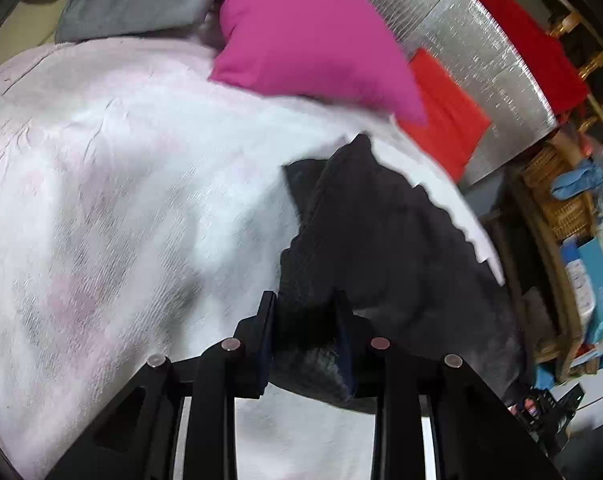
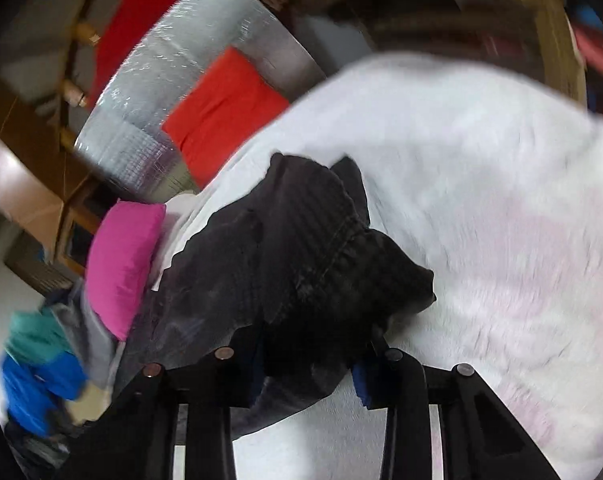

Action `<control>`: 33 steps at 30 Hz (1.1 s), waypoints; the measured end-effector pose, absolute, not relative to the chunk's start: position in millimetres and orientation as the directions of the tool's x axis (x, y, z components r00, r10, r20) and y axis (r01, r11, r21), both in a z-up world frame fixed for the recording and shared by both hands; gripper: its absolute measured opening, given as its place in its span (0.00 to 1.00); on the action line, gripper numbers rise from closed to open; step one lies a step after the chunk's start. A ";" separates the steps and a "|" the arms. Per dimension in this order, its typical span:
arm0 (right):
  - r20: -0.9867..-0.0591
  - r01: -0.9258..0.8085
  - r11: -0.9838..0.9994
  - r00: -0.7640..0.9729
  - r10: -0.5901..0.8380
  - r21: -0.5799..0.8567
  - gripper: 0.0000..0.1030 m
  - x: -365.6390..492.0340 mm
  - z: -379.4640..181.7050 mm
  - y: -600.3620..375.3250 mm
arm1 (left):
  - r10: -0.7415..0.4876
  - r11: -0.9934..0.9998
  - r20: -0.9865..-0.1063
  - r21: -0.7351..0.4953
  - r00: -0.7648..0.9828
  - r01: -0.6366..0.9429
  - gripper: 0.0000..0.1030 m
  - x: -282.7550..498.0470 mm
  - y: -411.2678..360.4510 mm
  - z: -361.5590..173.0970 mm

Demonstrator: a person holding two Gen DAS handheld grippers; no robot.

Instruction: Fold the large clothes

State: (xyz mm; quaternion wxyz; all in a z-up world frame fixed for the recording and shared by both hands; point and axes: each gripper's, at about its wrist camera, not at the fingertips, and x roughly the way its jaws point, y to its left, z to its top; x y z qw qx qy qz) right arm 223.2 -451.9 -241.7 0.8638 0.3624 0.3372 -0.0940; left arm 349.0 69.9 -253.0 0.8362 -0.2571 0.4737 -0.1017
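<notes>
A dark grey, almost black garment (image 1: 381, 232) lies bunched on a white-pink bedspread (image 1: 121, 184). My left gripper (image 1: 305, 312) is shut on a fold of the garment, which fills the gap between its fingers. In the right wrist view the same garment (image 2: 301, 256) is crumpled and lifted in a heap. My right gripper (image 2: 313, 364) is shut on a thick bunch of it; the cloth hides the fingertips. The right wrist view is motion-blurred.
A magenta pillow (image 1: 301, 36) and a red-orange cloth (image 1: 445, 112) lie at the bed's far edge beside a silver foil-covered block (image 1: 481, 40). A grey folded cloth (image 1: 141, 4) lies behind. Wicker shelves with clutter (image 1: 573, 216) stand right. Blue and teal clothes (image 2: 37, 376) lie at left.
</notes>
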 end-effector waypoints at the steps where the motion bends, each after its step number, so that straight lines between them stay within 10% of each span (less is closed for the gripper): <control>1: -0.702 0.439 0.722 0.707 0.090 0.535 0.35 229.5 -252.8 -452.9 | -0.410 0.853 -0.759 -0.516 0.506 -0.083 0.29 348.5 69.2 -257.6; 10: -0.684 0.438 0.629 0.698 0.212 0.642 0.47 211.6 -259.3 -475.3 | -0.374 0.850 -0.735 -0.516 0.566 -0.108 0.35 335.8 84.9 -235.8; 15: -0.651 0.486 0.503 0.726 0.223 0.715 0.62 186.5 -268.9 -505.8 | -0.270 0.900 -0.617 -0.434 0.739 -0.034 0.76 309.4 78.9 -191.5; 21: -0.620 0.493 0.432 0.751 0.228 0.755 0.66 189.3 -277.3 -522.9 | -0.288 0.934 -0.718 -0.356 0.634 0.020 0.78 324.6 38.6 -211.4; 33: -0.704 0.516 0.666 0.710 0.019 0.539 0.36 202.6 -251.6 -498.2 | -0.301 0.918 -0.821 -0.388 0.484 -0.086 0.78 330.4 42.9 -249.1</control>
